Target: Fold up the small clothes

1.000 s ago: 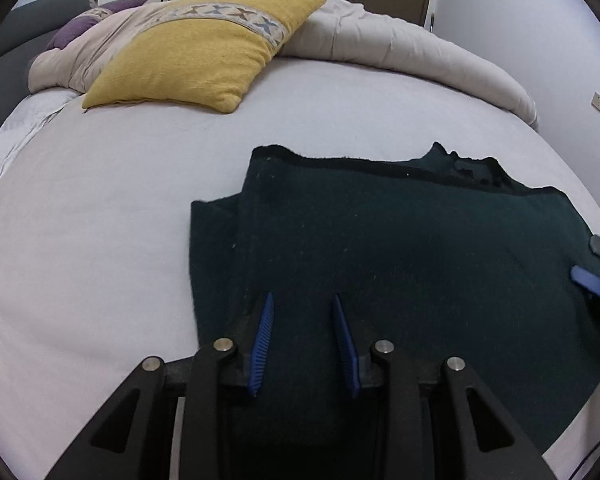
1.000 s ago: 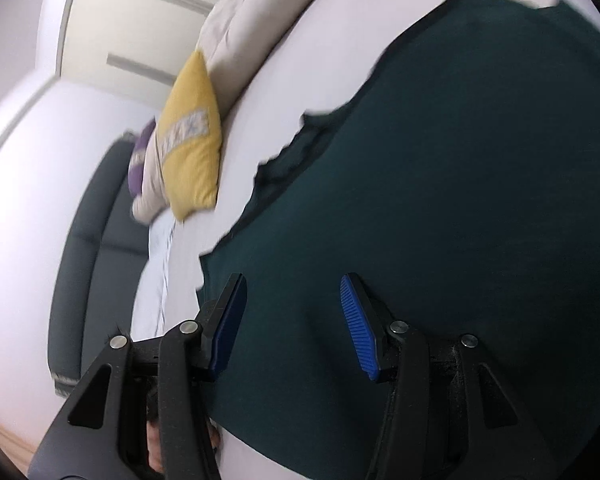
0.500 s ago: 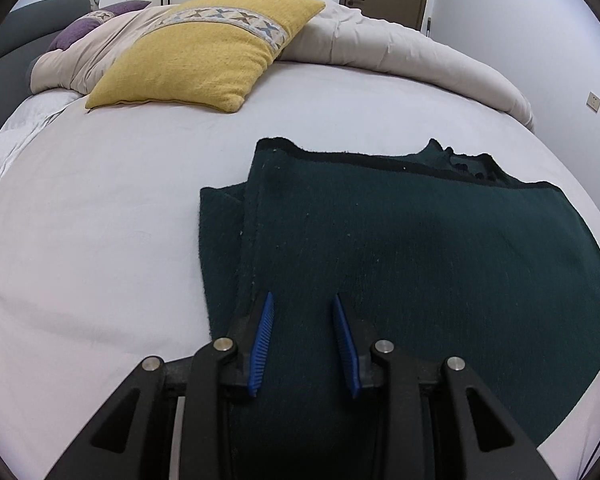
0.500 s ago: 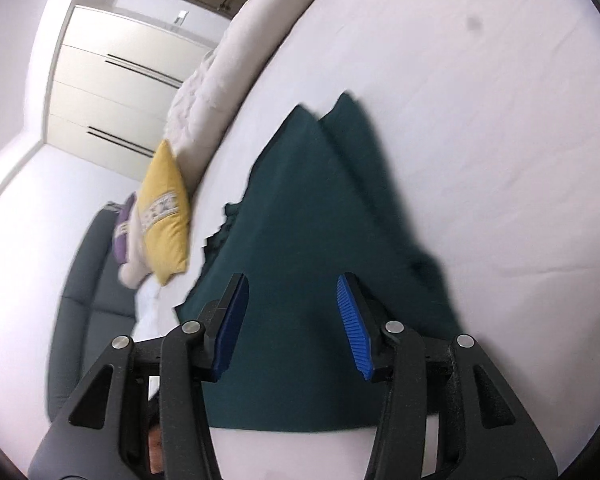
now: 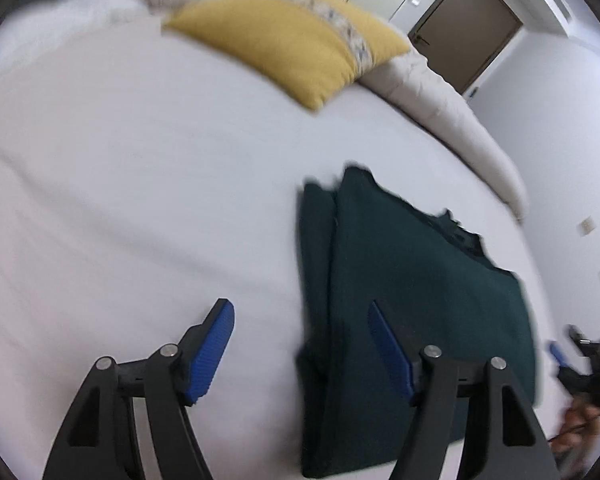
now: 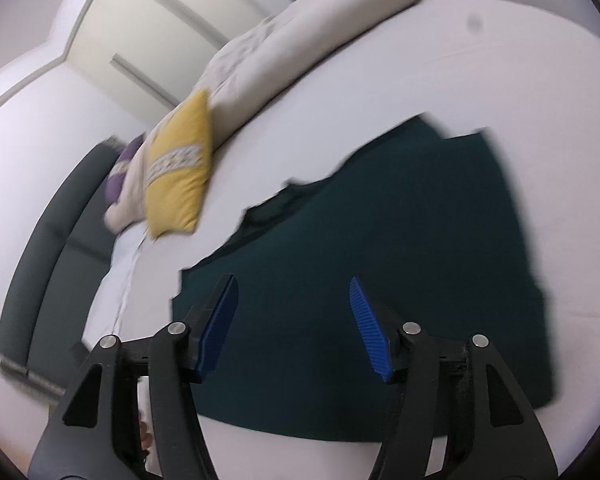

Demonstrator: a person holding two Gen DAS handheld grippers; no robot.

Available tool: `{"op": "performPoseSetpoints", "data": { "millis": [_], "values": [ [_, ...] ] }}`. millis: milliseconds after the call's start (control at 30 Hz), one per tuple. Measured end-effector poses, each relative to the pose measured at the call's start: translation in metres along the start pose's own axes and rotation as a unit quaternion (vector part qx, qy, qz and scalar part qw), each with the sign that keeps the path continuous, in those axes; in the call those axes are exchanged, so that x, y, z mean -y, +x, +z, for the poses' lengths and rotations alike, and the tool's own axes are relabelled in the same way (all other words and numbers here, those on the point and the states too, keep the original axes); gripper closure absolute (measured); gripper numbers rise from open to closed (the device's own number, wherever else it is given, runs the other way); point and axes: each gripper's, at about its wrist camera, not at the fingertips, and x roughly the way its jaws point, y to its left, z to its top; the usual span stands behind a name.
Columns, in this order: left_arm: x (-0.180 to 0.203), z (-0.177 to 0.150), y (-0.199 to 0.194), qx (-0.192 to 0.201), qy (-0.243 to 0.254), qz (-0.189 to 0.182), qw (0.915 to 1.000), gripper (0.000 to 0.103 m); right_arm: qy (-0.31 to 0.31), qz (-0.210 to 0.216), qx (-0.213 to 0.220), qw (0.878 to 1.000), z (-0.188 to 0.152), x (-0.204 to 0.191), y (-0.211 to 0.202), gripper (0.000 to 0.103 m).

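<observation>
One dark green knitted garment [image 5: 416,304] lies flat on the white bed sheet [image 5: 140,200], filling the lower right of the left wrist view and the centre of the right wrist view. Its left side is already turned in, showing as a narrow strip [image 5: 315,264] beside the main panel; a dark neckline edge [image 6: 272,204] shows along its far side. It looks soft, limp and fairly thick, so it should drape and sag when lifted and is best taken by a pinch at a corner or along a folded edge, through all layers.

The left hand-held gripper [image 5: 300,344] hovers with its two blue pads spread wide, holding nothing, straddling the garment's left edge. The right hand-held gripper [image 6: 292,326] is likewise spread and empty, above the cloth.

Farther off lie one yellow cushion [image 5: 292,48] with a patterned band, one cream duvet [image 5: 452,120] bunched along the bed's far edge, and one purple pillow [image 6: 118,172]. A dark grey headboard [image 6: 48,264] is at lower left, a brown door [image 5: 466,44] at upper right.
</observation>
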Motion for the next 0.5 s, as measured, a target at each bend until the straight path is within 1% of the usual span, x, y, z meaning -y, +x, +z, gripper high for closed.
{"op": "performPoseSetpoints", "data": {
  "millis": [67,100,200,267,400,433,467,500],
  "values": [
    [-0.007,-0.001,0.013,-0.034,-0.023,-0.045,0.9982,0.031,-0.008,0.023,-0.024,0.999,-0.003,-0.017,0.018,0.047],
    [-0.008,0.000,0.017,-0.041,-0.024,-0.053,0.9975,0.029,-0.010,0.034,-0.035,0.999,-0.006,-0.024,0.027,0.047],
    [-0.010,0.002,0.022,-0.051,-0.038,-0.068,0.9956,0.029,-0.018,0.050,-0.063,0.997,-0.014,-0.041,0.044,0.047],
    [-0.012,0.005,0.025,-0.065,-0.050,-0.086,0.9929,0.029,-0.020,0.072,-0.084,0.994,-0.020,-0.050,0.057,0.047],
    [-0.008,0.008,0.031,-0.089,-0.062,-0.104,0.9887,0.030,-0.004,0.096,-0.106,0.990,-0.031,-0.058,0.074,0.047],
    [-0.008,0.010,0.034,-0.098,-0.069,-0.116,0.9859,0.031,0.000,0.101,-0.110,0.989,-0.034,-0.059,0.078,0.047],
    [-0.008,0.011,0.038,-0.111,-0.078,-0.131,0.9820,0.035,0.003,0.103,-0.114,0.988,-0.036,-0.061,0.081,0.046],
    [-0.008,0.013,0.042,-0.122,-0.084,-0.140,0.9791,0.036,0.005,0.106,-0.118,0.987,-0.038,-0.062,0.085,0.046]
  ]
}}
